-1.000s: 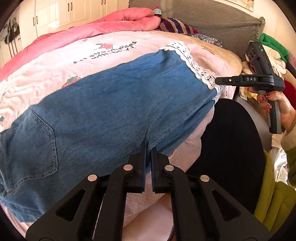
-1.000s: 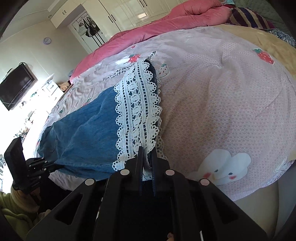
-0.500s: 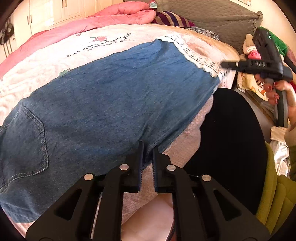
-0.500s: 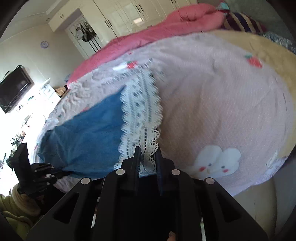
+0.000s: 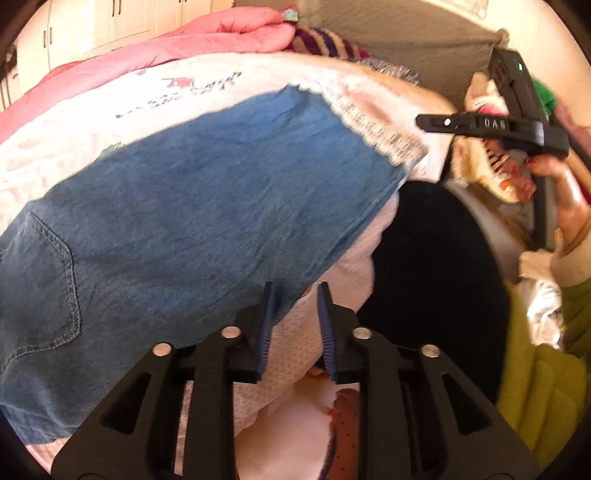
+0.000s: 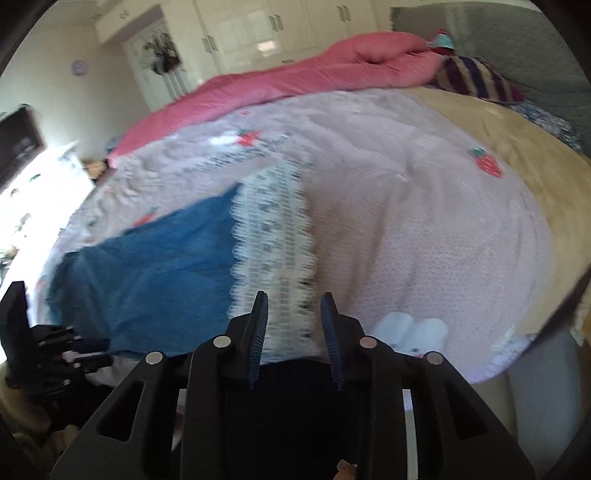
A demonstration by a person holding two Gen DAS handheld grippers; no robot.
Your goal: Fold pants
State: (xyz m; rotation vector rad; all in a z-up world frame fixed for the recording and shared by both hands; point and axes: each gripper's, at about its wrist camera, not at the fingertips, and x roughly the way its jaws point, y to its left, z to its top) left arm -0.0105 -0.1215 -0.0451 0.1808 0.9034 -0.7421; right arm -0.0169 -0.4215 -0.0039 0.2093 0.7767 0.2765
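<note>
Blue denim pants (image 5: 207, 206) lie flat on the pink strawberry bedsheet (image 6: 424, 229), back pocket at the left and white lace hem (image 5: 373, 122) at the far right. My left gripper (image 5: 297, 295) sits at the pants' near edge. Its jaws are opening, and the denim edge lies just by the left fingertip, unpressed. My right gripper (image 6: 294, 299) hovers at the near end of the lace hem (image 6: 273, 240). Its jaws are also opening, and the lace lies beyond them, not gripped. In the left wrist view a hand holds the right gripper (image 5: 423, 121) just off the hem.
A pink quilt (image 6: 317, 77) and a striped pillow (image 6: 476, 77) lie at the far side of the bed, before a grey headboard (image 5: 406, 40). A black round seat (image 5: 428, 280) stands against the bed's near edge. Piled clothes (image 5: 480, 162) sit to the right. White wardrobes (image 6: 258, 33) line the back wall.
Both grippers were shut on the pants, the left on the near edge and the right on the lace hem. Both have opened and let go, and the right one has risen slightly.
</note>
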